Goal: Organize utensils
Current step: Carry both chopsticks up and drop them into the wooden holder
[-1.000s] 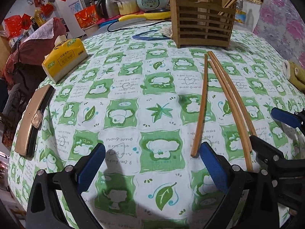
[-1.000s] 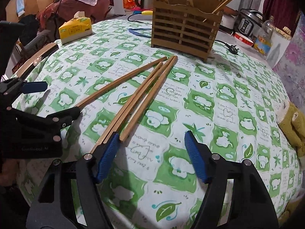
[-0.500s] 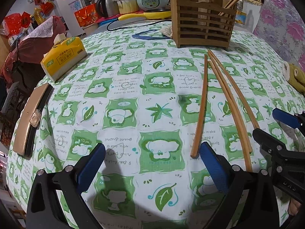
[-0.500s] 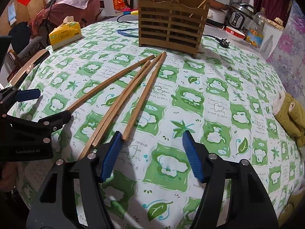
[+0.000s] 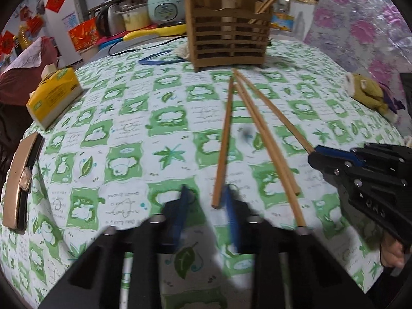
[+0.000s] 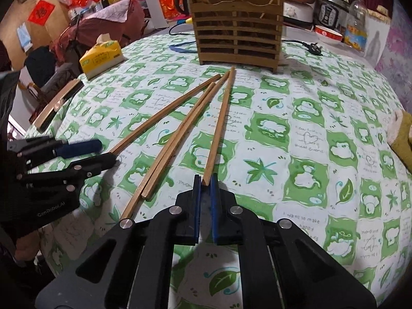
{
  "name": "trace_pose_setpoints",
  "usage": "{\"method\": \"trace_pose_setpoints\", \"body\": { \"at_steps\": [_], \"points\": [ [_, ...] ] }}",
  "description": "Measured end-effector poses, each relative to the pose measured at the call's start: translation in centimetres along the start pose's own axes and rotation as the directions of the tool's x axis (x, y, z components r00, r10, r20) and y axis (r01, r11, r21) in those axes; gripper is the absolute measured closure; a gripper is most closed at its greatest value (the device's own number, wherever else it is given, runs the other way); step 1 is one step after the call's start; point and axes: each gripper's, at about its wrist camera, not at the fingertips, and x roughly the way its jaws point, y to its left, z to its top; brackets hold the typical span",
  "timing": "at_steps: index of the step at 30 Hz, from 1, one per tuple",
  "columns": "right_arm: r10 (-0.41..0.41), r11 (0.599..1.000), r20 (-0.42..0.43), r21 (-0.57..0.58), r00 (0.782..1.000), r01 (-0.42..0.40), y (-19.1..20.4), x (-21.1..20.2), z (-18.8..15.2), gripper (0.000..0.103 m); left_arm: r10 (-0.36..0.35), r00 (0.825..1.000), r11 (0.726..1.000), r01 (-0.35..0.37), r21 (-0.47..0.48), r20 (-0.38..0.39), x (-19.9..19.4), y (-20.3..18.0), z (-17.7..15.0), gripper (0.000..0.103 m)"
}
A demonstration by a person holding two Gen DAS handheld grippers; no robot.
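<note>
Several long wooden chopsticks lie on the green-and-white tablecloth, pointing at a slatted wooden utensil holder [image 6: 238, 38] that has more sticks in it. My right gripper [image 6: 205, 184] is shut on the near end of the rightmost chopstick [image 6: 219, 126]. My left gripper [image 5: 206, 200], blurred and half closed, has its blue pads either side of the near end of the leftmost chopstick [image 5: 223, 141]; I cannot tell whether they touch it. Two chopsticks [image 6: 177, 141] lie together between them. The holder also shows in the left wrist view [image 5: 229, 38].
A yellow tissue pack [image 5: 52, 94] and a flat tan-and-black case [image 5: 22, 180] lie at the table's left edge. A blue band [image 5: 157, 59] and a cable lie near the holder. A plush toy [image 5: 368, 92] sits at the right. Appliances stand behind.
Both grippers' jaws have narrowed from wide open. The right one has closed on the rightmost chopstick's end. The left one moved in around the leftmost chopstick's end.
</note>
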Motion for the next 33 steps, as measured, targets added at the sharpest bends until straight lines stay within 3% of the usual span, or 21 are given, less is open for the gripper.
{"method": "trace_pose_setpoints", "body": {
  "at_steps": [1,5,10,16,20,27,30,33],
  "points": [
    [-0.001,1.000,0.004,0.005,1.000,0.001,-0.1,-0.1,-0.1,0.095,-0.007,1.000,1.000,0.007,0.003,0.000,-0.1,-0.1,0.0,0.096],
    [-0.009,1.000,0.045,0.029,0.999,0.007,-0.5,-1.2,-0.5,0.096,-0.037,0.999,0.999,0.037,-0.019,0.030,-1.1,0.1,-0.6,0.097],
    [-0.080,0.997,0.134,0.016,0.988,0.079,-0.3,-4.7,-1.2,0.096,-0.030,0.995,0.999,0.032,-0.022,0.091,-4.4,0.2,-0.5,0.097],
    [-0.106,0.994,0.290,0.015,0.951,0.106,0.0,-11.2,0.5,0.096,-0.001,0.977,1.000,-0.002,0.015,0.211,-10.3,-0.7,2.0,0.097],
    [-0.104,0.994,0.342,0.019,0.934,0.104,-0.2,-13.9,2.7,0.096,-0.006,0.966,0.999,-0.002,0.034,0.257,-13.1,-1.2,5.0,0.097],
    [-0.101,0.995,0.354,0.031,0.930,0.096,-1.4,-15.0,9.0,0.096,-0.010,0.960,0.999,0.000,0.034,0.281,-14.6,-1.3,12.2,0.097],
    [-0.092,0.996,0.377,0.039,0.921,0.084,-1.7,-15.7,12.1,0.096,-0.011,0.949,1.000,0.001,0.030,0.317,-15.8,-1.1,15.9,0.097],
    [-0.098,0.995,0.436,0.059,0.894,0.080,-2.2,-17.2,16.2,0.097,-0.018,0.924,1.000,0.015,0.012,0.382,-17.8,-0.8,20.1,0.097]
  ]
}}
